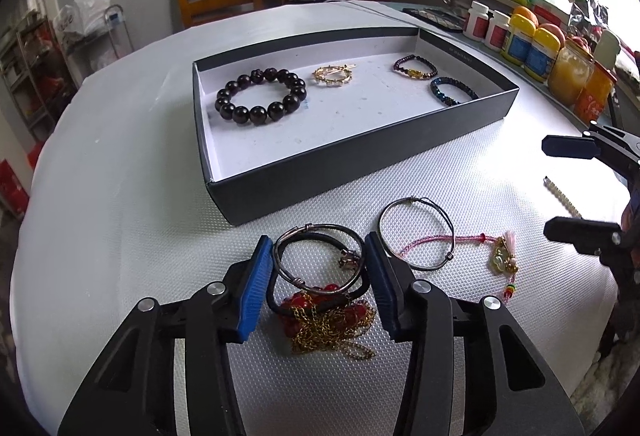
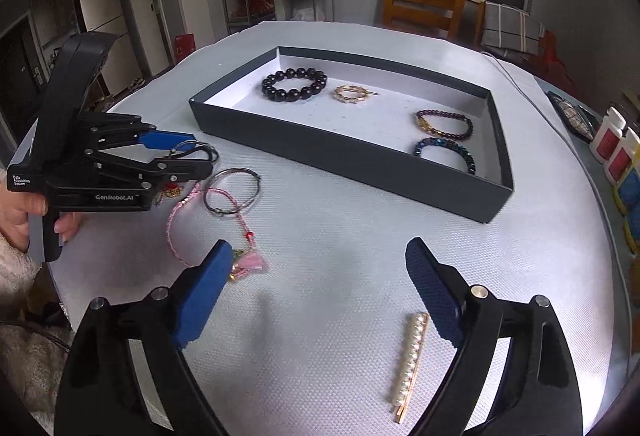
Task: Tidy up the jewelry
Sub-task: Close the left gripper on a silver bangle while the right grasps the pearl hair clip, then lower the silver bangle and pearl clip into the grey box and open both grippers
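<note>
Left tongs (image 1: 318, 250) half open over the near edge of the round counter (image 1: 120, 236), blue pads either side of a dark metal bangle (image 1: 316, 260) without clearly pressing on it; cannot tell whether the left pad touches the rim. Beneath the bangle, a black cord loop (image 1: 276, 300), red beads (image 1: 304, 310) and a gold chain (image 1: 328, 336) heaped between the fingers. Just beside the right finger, a thin wire bangle (image 1: 416, 232) lying flat, crossed by a pink braided cord (image 1: 432, 242) ending in a green-and-gold charm with a pink tassel (image 1: 502, 256). Right tongs (image 2: 320, 276) spread wide and empty, hovering above bare counter toward its right side; left pad overlapping the tassel charm in the right wrist view, a pearl hair clip (image 2: 412, 360) lying just inside the right finger, not gripped. Beyond, toward the middle of the counter, a shallow dark box lid (image 1: 352, 172) with a white floor: a black bead bracelet (image 1: 260, 96) at its left end, a gold ring-shaped clasp (image 1: 332, 76) beside it, a purple bead bracelet (image 1: 414, 66) and a blue bead bracelet (image 1: 452, 92) at its right end, all well apart from both tongs. A hand (image 2: 20, 212) visible on the left tool's handle.
</note>
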`<state>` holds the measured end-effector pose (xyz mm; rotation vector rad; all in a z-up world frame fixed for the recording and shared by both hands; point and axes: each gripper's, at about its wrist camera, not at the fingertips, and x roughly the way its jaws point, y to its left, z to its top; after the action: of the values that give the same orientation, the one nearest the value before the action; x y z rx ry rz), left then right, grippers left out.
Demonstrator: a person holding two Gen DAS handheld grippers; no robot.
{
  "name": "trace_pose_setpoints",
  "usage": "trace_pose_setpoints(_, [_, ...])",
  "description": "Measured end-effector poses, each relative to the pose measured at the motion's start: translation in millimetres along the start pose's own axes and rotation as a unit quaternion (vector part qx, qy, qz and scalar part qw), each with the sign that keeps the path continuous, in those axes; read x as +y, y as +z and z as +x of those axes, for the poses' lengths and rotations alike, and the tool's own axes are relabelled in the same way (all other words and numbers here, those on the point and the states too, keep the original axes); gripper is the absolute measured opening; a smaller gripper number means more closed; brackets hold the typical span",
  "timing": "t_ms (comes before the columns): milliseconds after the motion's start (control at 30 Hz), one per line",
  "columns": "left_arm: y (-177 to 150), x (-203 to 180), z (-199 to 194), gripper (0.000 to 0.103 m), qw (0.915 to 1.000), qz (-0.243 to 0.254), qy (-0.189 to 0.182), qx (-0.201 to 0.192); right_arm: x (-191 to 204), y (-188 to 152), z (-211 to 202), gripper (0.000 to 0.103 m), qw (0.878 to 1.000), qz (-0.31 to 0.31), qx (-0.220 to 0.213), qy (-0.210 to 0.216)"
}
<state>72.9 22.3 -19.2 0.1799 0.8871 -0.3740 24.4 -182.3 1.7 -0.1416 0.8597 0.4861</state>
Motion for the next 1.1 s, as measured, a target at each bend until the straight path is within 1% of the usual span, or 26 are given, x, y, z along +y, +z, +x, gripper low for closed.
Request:
trace_pose_setpoints(67, [0.1,0.9,-4.0,0.049,1.0,-0.005,-0.001,-0.008,-11.8,-5.3,-4.5,0.08,1.0,0.012,0.004,-0.011])
trace_pose_setpoints(133, [1.5,2.1,-10.9,0.049,0.9998,-0.009,-0.003,-0.019,-21.8,-12.4,-8.3,0.076,0.999,0.02,0.008,-0.025])
trace_pose_setpoints(200, [3.6,3.3,-18.0,0.049,0.9995,-0.011,-0.003,-0.029,-29.3,-19.6,-11.3,0.066,0.999,0.029,0.015,-0.034])
trace_pose_setpoints(267, [5.5,4.0,-24.2,0.049,0.9992,-0.013,-0.002,-0.037,-33.6,-26.7,-13.6,0.063,0.998,0.035,0.022,-0.036])
trace_pose_setpoints(333, [6.0,4.9,-29.3,0.049,0.999,-0.014,-0.003,-0.043,-34.6,-32.6,-13.9,0.056,0.998,0.033,0.029,-0.041])
trace_pose_setpoints(400, [6.2,5.8,-32.4,0.049,0.9988,-0.015,-0.001,-0.045,-34.3,-36.8,-12.4,0.042,0.998,0.032,0.039,-0.043])
trace_pose_setpoints(467, [5.9,6.9,-34.3,0.049,0.9988,-0.017,0.001,-0.047,-34.7,-39.1,-10.2,0.035,0.997,0.033,0.046,-0.043])
trace_pose_setpoints(533, [5.5,8.1,-35.0,0.049,0.9987,-0.018,-0.001,-0.047,-35.0,-39.7,-9.9,0.031,0.997,0.037,0.045,-0.041])
trace_pose_setpoints(567, [5.1,8.3,-35.2,0.049,0.9987,-0.019,-0.001,-0.047,-35.7,-39.8,-9.8,0.027,0.997,0.04,0.044,-0.042])
trace_pose_setpoints(600, [4.0,8.5,-35.6,0.049,0.9987,-0.019,0.0,-0.047,-36.1,-40.0,-9.5,0.02,0.997,0.042,0.042,-0.044])
trace_pose_setpoints(633, [3.2,8.9,-35.8,0.049,0.9987,-0.019,0.0,-0.048,-36.2,-39.7,-8.7,0.017,0.997,0.043,0.041,-0.045])
trace_pose_setpoints(667, [3.1,9.0,-35.9,0.049,0.9987,-0.02,0.0,-0.047,-36.5,-39.5,-8.6,0.01,0.997,0.044,0.04,-0.043])
trace_pose_setpoints(700, [2.8,9.6,-36.2,0.049,0.9986,-0.021,-0.001,-0.048,-36.6,-38.8,-8.2,0.008,0.997,0.045,0.04,-0.043])
trace_pose_setpoints(833, [1.2,11.1,-37.1,0.049,0.9986,-0.022,-0.001,-0.048,-34.2,-37.8,-7.3,0.008,0.998,0.036,0.037,-0.046])
trace_pose_setpoints(933, [0.9,13.2,-38.4,0.049,0.9983,-0.028,-0.003,-0.05,-34.6,-35.5,-8.0,0.008,0.998,0.039,0.033,-0.04])
trace_pose_setpoints(1100, [7.0,15.2,-43.2,0.049,0.9979,-0.029,-0.005,-0.058,-31.7,-16.9,-16.8,0.008,0.999,0.033,0.004,-0.04])
